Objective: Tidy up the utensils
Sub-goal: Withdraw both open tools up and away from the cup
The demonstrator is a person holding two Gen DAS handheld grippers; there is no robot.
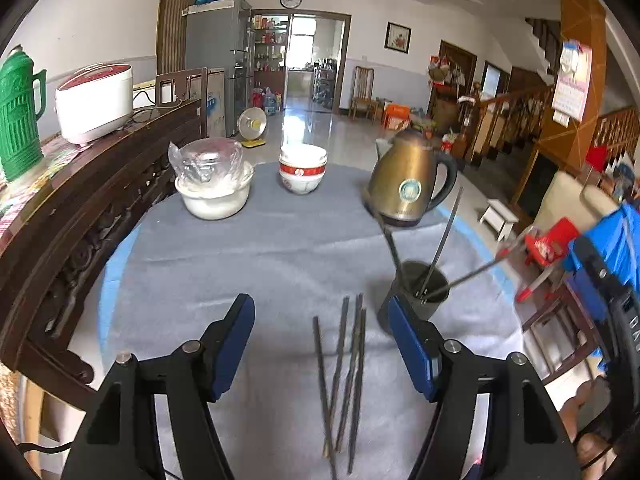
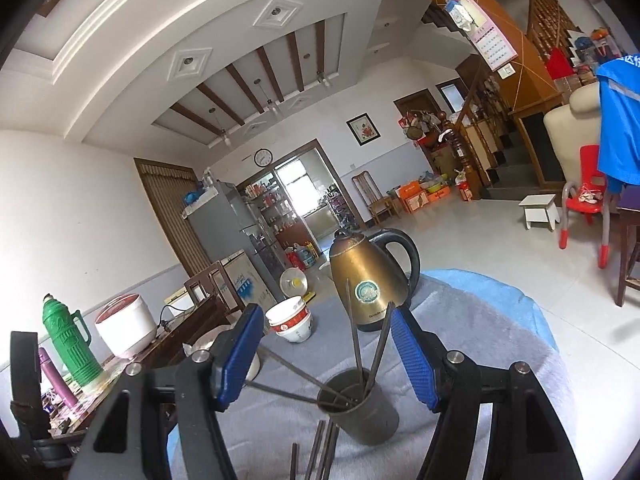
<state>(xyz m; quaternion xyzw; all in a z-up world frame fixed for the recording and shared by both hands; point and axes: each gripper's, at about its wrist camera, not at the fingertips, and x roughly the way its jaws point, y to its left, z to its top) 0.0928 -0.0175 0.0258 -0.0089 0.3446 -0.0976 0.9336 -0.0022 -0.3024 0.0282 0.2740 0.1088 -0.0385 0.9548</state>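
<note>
Lying loose on the grey felt-like cloth of the round table (image 1: 240,248), four thin dark chopsticks (image 1: 344,376) are being framed by the left gripper (image 1: 320,344), jaws apart and empty, their lower ends cut off. Four more are being held in a dull metal cup (image 2: 362,408), framed by the right gripper (image 2: 326,356), jaws apart. The brass kettle (image 2: 366,284) label is blurred.

Bright, even daylight enters through the far doorway (image 1: 316,46), casting glare on the polished floor (image 1: 304,128). Shadows on the grey tablecloth (image 1: 280,248) are soft. Fisheye curvature bends walls and ceiling toward dark vignetted corners. Motion blur smears the red chair (image 1: 548,248) at the left view's edge.
</note>
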